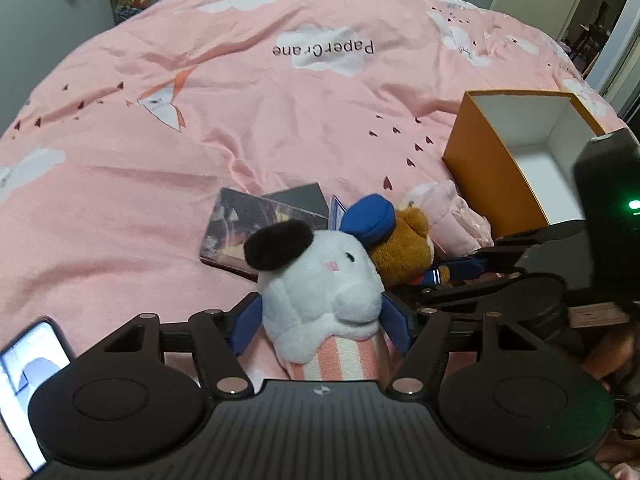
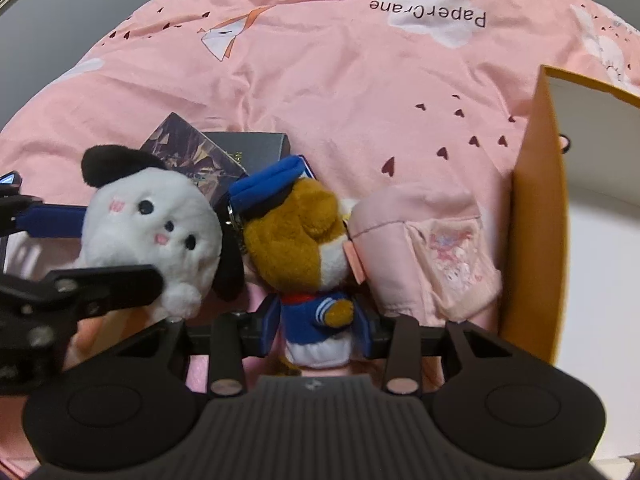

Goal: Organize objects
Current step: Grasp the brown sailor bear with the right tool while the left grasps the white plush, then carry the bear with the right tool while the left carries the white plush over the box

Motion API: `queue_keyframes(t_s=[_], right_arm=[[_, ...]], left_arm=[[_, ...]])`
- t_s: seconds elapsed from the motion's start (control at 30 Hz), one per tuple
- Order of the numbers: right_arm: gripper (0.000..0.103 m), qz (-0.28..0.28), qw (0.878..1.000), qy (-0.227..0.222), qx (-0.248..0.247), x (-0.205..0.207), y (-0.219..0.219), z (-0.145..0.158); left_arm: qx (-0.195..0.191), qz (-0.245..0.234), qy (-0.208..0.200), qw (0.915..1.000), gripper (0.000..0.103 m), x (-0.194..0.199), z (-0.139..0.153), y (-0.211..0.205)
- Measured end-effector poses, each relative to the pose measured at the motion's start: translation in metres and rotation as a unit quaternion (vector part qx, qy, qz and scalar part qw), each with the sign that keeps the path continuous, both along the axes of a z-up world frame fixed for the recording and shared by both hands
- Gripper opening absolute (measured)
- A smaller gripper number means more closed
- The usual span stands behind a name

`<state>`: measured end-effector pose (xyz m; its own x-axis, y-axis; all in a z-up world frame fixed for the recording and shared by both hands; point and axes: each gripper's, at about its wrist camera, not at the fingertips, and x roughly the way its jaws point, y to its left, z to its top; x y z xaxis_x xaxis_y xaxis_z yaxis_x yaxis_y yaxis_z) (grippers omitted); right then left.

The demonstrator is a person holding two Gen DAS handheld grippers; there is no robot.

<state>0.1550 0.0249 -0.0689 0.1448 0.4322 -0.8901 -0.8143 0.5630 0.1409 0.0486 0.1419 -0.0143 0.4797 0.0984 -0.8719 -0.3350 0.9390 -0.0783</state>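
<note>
light: soft, even indoor | shadows: faint | blur: slight | edges: strong fisheye bending, dark corners

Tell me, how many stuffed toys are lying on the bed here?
2. A white plush dog with black ears sits between the left gripper's fingers; a brown plush in a blue sailor cap lies right beside it, between the right gripper's fingers. Others may be hidden.

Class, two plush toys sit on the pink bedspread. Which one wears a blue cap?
The brown plush bear in the blue sailor jacket wears the cap; the white plush dog beside it has only black ears.
</note>
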Motion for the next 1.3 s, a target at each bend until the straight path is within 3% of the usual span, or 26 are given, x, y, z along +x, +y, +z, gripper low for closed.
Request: queue_keyframes(t_s=[0.1, 0.17, 0.23, 0.4, 0.63, 0.83, 0.93, 1.03, 1.13, 1.3], right_arm=[[0.043, -0.002, 1.0, 0.006, 0.002, 0.003, 0.006, -0.006], [0.04, -0.001, 1.0, 0.006, 0.006, 0.003, 0.008, -0.009], [0.038, -0.003, 1.0, 0.006, 0.013, 0.002, 0.006, -0.01], [0.033, -0.013, 0.998, 0.03, 0.054, -0.002, -0.013, 0.006], [0.033, -0.046, 0.99, 0.033, 0.128, -0.013, -0.048, 0.054], [0.033, -0.089, 0.98, 0.016, 0.175, -0.006, -0.092, 0.11], [0.033, -0.115, 0.975, 0.015, 0.187, 0.005, -0.119, 0.133], [0.033, -0.15, 0.973, 0.005, 0.177, 0.019, -0.147, 0.15], [0.033, -0.187, 0.971, 0.002, 0.147, 0.04, -0.171, 0.155], [0.033, -0.231, 0.97, 0.013, 0.077, 0.069, -0.197, 0.134]], left_arm=[[-0.006, 0.001, 0.0, 1.0, 0.076, 0.002, 0.0, 0.004], [-0.031, 0.004, 0.003, 0.9995, 0.067, 0.003, -0.005, 0.01], [-0.048, 0.013, 0.001, 0.9988, 0.064, 0.001, -0.008, 0.014], [-0.067, 0.027, -0.021, 0.9972, 0.058, -0.009, -0.001, 0.018], [-0.072, 0.04, -0.114, 0.99, 0.055, -0.029, 0.037, 0.016], [-0.08, 0.004, -0.198, 0.977, 0.055, -0.02, 0.077, -0.006], [-0.075, -0.029, -0.219, 0.9723, 0.055, -0.002, 0.095, -0.03], [-0.088, -0.051, -0.23, 0.9679, 0.055, 0.025, 0.1, -0.058], [-0.105, -0.071, -0.224, 0.9662, 0.055, 0.059, 0.087, -0.086], [-0.091, -0.09, -0.197, 0.972, 0.055, 0.098, 0.045, -0.133]])
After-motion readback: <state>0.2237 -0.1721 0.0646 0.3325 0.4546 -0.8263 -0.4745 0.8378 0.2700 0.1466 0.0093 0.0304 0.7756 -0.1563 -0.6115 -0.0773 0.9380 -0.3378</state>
